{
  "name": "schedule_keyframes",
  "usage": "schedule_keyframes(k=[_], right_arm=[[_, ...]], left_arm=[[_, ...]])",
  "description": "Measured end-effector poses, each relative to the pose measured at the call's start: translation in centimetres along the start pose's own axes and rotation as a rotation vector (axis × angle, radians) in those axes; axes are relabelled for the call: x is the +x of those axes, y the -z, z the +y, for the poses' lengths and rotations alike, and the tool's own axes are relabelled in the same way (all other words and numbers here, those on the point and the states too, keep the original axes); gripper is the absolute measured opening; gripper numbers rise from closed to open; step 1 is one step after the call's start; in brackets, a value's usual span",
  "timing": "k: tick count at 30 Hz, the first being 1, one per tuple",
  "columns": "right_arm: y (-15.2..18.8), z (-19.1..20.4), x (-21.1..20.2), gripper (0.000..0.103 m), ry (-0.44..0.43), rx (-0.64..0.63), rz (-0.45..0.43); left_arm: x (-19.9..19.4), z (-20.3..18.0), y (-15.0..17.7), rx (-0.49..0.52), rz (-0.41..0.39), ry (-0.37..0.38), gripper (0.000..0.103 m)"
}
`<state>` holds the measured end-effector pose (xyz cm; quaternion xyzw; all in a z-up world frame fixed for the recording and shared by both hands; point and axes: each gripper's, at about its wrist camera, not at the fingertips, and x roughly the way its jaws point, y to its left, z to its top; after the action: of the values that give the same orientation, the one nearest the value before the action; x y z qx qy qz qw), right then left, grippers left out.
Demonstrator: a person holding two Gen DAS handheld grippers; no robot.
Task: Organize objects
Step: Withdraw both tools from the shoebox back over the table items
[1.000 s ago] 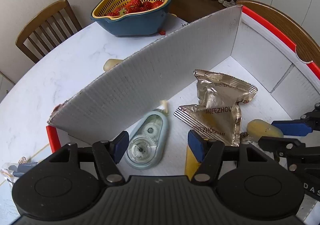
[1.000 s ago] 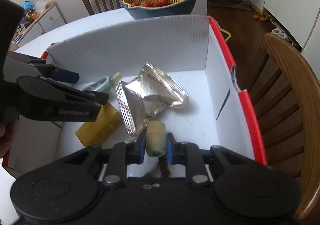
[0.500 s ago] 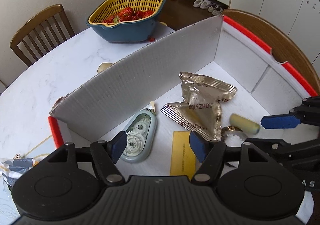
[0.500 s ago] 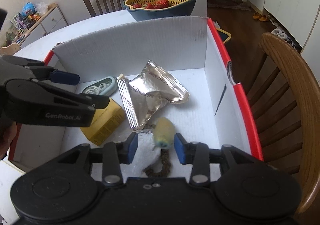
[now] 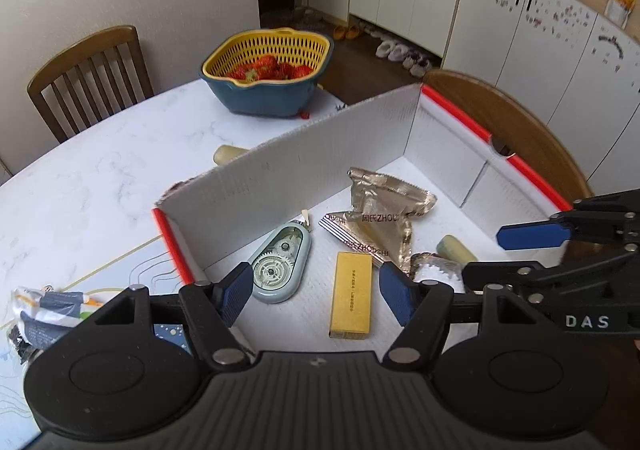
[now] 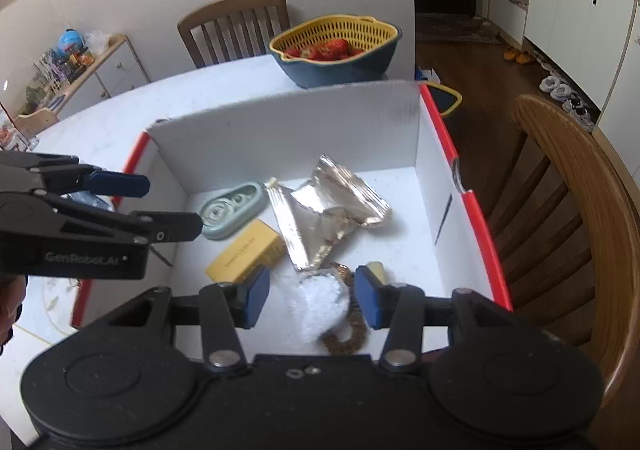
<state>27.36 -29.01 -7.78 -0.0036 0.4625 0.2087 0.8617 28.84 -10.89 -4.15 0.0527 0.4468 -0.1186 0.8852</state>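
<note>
Since 1 s ago: right gripper (image 6: 308, 300) has let go of the pale yellow cylinder (image 5: 454, 248), which now lies on the floor of the white corrugated box with red rim (image 5: 320, 169); both grippers have lifted back. Right jaws wide apart, empty. Left gripper (image 5: 316, 288) likewise spread, holding nothing. Judged step: deposit done. A second pale cylinder (image 5: 228, 153) lies on the white marble table (image 5: 100, 177) just outside the box wall; next move likely calls for reaching over to it.
</note>
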Motion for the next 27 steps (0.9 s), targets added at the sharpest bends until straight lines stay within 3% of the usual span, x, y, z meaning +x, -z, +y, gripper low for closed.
schedule_keyframes(k=[13,17,22,24,27], right_arm=[[0.2,5.0,-2.9,0.050,0.009,-0.067,-0.080],[0.5,6.8,-3.2,0.059,0.019,-0.079,-0.101],[0.8,8.6,-3.0,0.064,0.019,-0.059,-0.112],[0.8,9.5,-2.9,0.074,0.011,-0.053,-0.120],[1.0,11.1,-2.6,0.080,-0.002,-0.052,-0.131]], left_arm=[[-4.7,4.5,3.1,-0.052,-0.061,-0.004,0.069],[-6.3,6.5,4.4,-0.084,-0.079,0.005,0.079],[-7.8,9.0,6.2,-0.102,-0.088,0.004,0.080],[-8.1,10.1,7.0,-0.111,-0.085,-0.001,0.083],[-8.5,11.9,8.2,-0.121,-0.083,-0.008,0.083]])
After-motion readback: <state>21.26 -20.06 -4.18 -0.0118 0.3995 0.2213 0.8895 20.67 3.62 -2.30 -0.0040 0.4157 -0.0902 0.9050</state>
